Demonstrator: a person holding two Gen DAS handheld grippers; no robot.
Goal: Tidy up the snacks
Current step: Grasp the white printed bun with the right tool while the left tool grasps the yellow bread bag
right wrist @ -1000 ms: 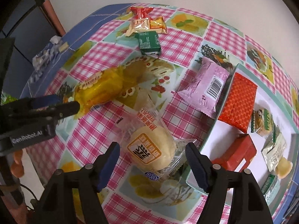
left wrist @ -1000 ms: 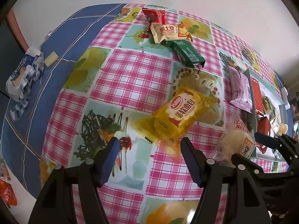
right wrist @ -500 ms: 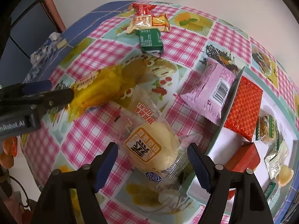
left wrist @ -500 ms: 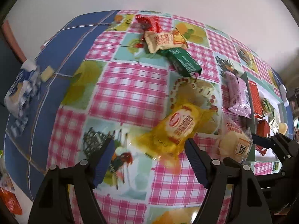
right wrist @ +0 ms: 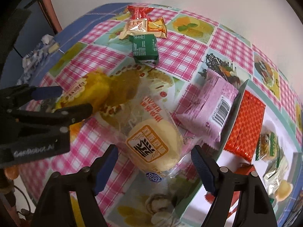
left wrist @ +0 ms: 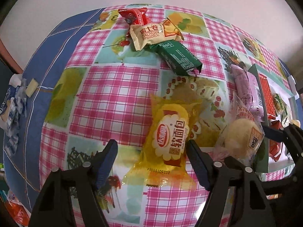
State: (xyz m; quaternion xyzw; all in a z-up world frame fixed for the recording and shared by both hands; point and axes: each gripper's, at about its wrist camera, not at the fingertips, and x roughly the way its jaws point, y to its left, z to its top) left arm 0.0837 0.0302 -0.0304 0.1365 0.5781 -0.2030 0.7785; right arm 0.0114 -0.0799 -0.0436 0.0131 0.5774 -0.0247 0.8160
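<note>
Glossy yellow packet (left wrist: 170,138) and round clear-wrapped bun (right wrist: 154,144) on checked cloth (left wrist: 121,96).

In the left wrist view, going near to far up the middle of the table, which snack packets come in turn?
Yellow bread packet between the open left tongs → dark green packet → cream Swiss roll packet → red packet at the far edge.
</note>
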